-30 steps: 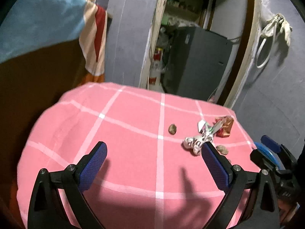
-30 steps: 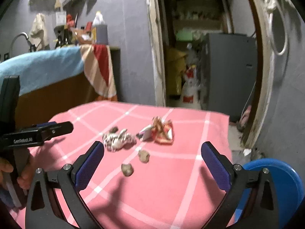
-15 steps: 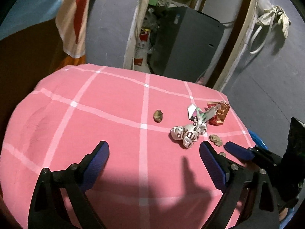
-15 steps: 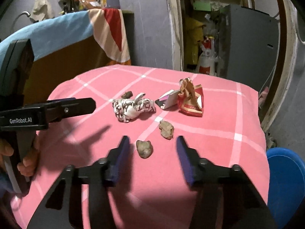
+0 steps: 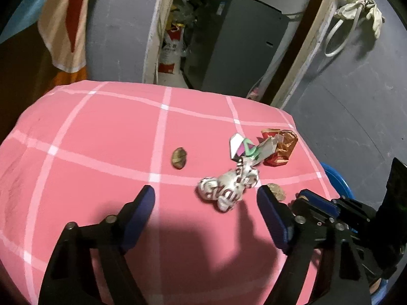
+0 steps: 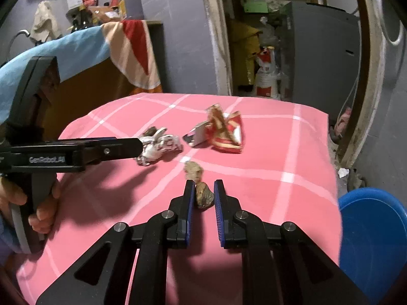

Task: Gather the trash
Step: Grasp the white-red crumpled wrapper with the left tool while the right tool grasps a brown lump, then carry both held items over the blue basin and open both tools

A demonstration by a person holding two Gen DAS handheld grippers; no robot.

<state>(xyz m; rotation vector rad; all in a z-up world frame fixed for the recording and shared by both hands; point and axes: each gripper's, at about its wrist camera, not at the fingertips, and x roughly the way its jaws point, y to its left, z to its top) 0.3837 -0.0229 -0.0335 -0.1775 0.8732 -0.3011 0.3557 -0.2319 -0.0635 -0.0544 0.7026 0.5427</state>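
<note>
While clenched on brown lump (image 6: 203, 197) at 12 o'clock: right tool (image 6: 204, 188), pads bracketing it on both sides, lump low against the pink cloth of the bench (image 6: 292, 157). Likely taken first as the piece nearest the blue bin (image 6: 374, 228), off the bench edge at 4 o'clock. Short carry, judging by layout.

Left tool (image 5: 204, 193): released, fingers spread wide, aimed at crumpled white wrapper (image 5: 229, 185) at 1 o'clock, just ahead of the tips, not touching. Wide spread probably to suit the bulkiest piece.

Left on cloth:
- second lump (image 6: 193, 169), just beyond the gripped one at 12 o'clock
- third lump (image 5: 179, 157), at 11 o'clock from left tool, apart from the rest
- red foil wrapper (image 6: 226, 134), far side at 1 o'clock in right wrist view, with a folded silver packet (image 6: 197, 134) right against it

Writing:
- "GenRobot.AI" readable on left tool body, 9 o'clock in right wrist view
- dark red print on white wrapper: not legible
- red-and-white sack (image 6: 265, 81) in doorway at 12 o'clock: print too small to read
</note>
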